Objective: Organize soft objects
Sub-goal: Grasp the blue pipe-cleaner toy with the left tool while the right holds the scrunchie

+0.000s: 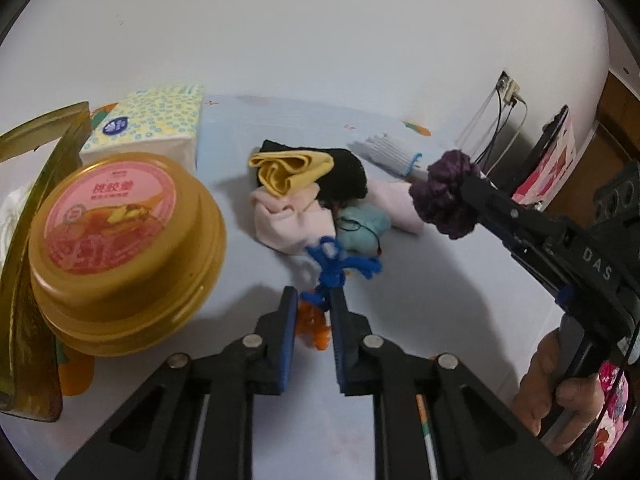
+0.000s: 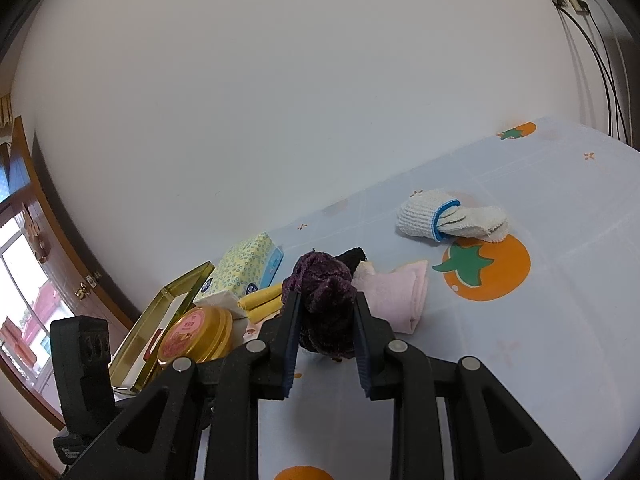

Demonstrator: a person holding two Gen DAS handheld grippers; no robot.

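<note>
My left gripper [image 1: 314, 294] points down at the tablecloth, shut on a tangle of blue yarn [image 1: 332, 264] and orange yarn [image 1: 314, 326] caught between its pads. Just beyond lies a pile of soft things: a yellow cloth [image 1: 288, 170], a black cloth [image 1: 348, 172], a pink cloth [image 1: 288, 220] and a teal piece [image 1: 364, 224]. My right gripper [image 2: 327, 296] is shut on a purple knitted scrunchie [image 2: 324, 280], which hangs above the table at the right of the left wrist view [image 1: 448, 200]. A white glove with a blue cuff [image 2: 424, 220] lies apart, farther back.
A round golden container with a pink lid [image 1: 116, 240] stands at the left, beside a gold tin tray [image 1: 24, 240] and a dotted tissue pack [image 1: 152, 124]. Cables [image 1: 496, 128] hang from a wall socket. A person's hand [image 1: 560, 392] holds the right gripper's handle.
</note>
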